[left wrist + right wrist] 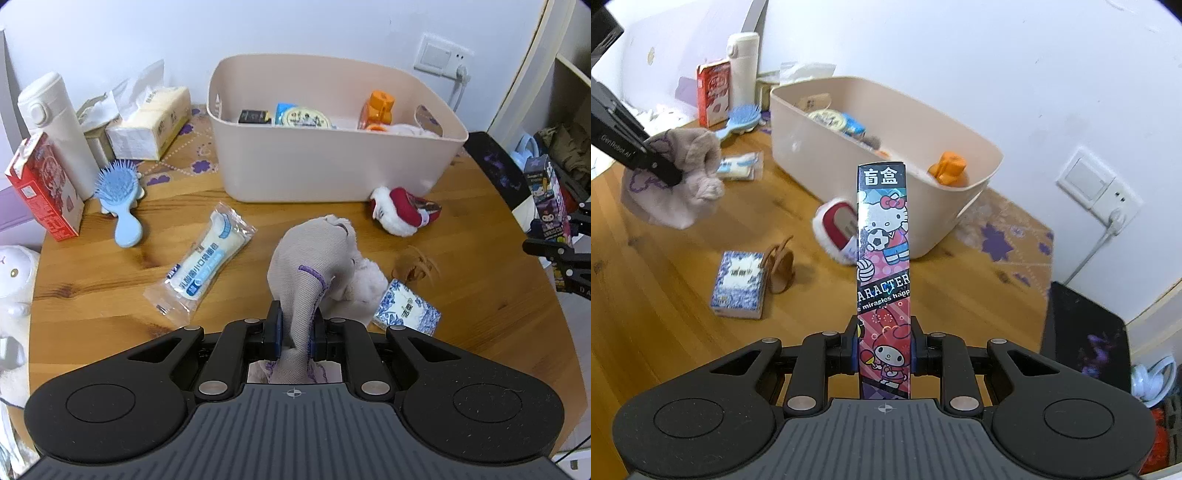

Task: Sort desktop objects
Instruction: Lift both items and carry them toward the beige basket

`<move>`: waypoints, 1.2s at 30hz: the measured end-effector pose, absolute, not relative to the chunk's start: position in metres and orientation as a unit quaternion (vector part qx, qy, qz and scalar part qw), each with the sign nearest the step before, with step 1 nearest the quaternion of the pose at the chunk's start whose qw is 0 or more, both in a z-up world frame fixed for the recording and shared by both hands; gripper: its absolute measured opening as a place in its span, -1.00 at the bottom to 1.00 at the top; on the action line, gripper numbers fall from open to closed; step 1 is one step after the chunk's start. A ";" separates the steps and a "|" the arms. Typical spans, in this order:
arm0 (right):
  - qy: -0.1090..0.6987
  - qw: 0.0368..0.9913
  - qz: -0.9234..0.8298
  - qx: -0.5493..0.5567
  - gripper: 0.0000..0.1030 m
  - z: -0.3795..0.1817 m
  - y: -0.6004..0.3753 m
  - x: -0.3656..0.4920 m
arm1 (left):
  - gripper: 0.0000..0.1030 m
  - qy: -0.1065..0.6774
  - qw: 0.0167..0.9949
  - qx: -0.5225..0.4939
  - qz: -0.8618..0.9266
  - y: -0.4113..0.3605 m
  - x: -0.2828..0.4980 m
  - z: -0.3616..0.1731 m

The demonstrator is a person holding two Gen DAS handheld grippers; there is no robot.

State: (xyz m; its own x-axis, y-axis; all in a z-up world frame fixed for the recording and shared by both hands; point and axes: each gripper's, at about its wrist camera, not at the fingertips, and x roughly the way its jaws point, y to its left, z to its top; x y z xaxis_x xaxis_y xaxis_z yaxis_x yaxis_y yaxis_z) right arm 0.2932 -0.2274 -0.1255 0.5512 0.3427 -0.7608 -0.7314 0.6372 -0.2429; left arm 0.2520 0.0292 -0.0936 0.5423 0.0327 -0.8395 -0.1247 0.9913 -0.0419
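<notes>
Grey fuzzy sock (314, 273) dangling above table, tall cartoon box (884, 280) upright, both lifted

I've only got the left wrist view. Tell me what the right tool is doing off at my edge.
Observer: The right tool is shut on a tall cartoon box, gripped near its lower end, with its top towards the bin.
Operator: Now check my pouch from that side.
Observer: The grey pouch hangs from the left tool and looks clear of the table.
Operator: Report on that brown blur near the patterned box.
Observer: It is a brown hair clip, standing right against the blue patterned box.
</notes>
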 end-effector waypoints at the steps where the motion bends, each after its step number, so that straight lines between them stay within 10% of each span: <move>1: 0.345 0.837 0.320 -0.280 -0.56 -0.122 -0.228 0.293 | -0.76 0.473 0.879 -0.049 0.044 0.030 0.251 -0.091; 36: 0.193 0.863 0.330 -0.331 -0.56 -0.022 -0.184 0.377 | -0.76 0.354 0.934 0.007 0.052 0.032 0.344 0.017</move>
State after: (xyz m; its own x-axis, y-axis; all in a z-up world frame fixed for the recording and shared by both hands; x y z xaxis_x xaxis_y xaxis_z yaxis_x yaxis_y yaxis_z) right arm 0.3773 -0.1842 -0.0217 0.7075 0.4423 -0.5511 -0.6975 0.5624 -0.4441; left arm 0.3437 0.0321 0.0172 0.7437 0.1018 -0.6607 -0.0914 0.9945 0.0504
